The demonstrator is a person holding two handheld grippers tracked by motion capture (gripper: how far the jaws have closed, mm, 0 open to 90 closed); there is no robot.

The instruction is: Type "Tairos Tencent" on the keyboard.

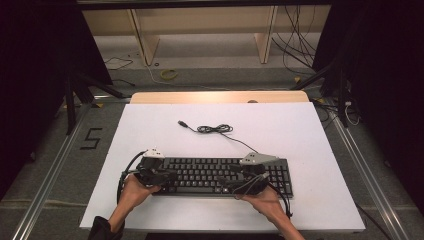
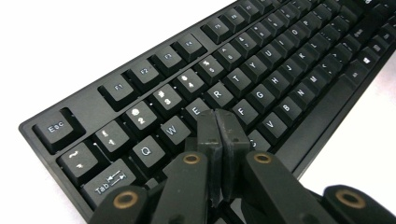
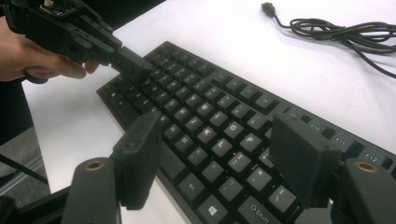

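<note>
Nearest my side of the surface [image 1: 150, 215], the keyboard [image 1: 210, 175] lies flat and square to the front edge, both tools over it. My left tool [image 2: 218, 122] is clenched on nothing, its two pads pressed flat together, tips down among the keys beside E and F; I judge a keypress is in hand at the left end. My right tool [image 3: 219, 158] hangs released, jaws wide, above the right-hand letter keys, touching none that I can see. Typing looks barely begun; the right half appears untouched.

Keyboard: matte black plastic, low rectangular slab, sculpted caps with white legends. Pads: black, rubbery, blunt. Surface: plain white sheet, smooth. Farther back, the cable [image 1: 216, 129] lies loosely coiled, thin and black, its plug [image 1: 182, 123] free, not connected.
</note>
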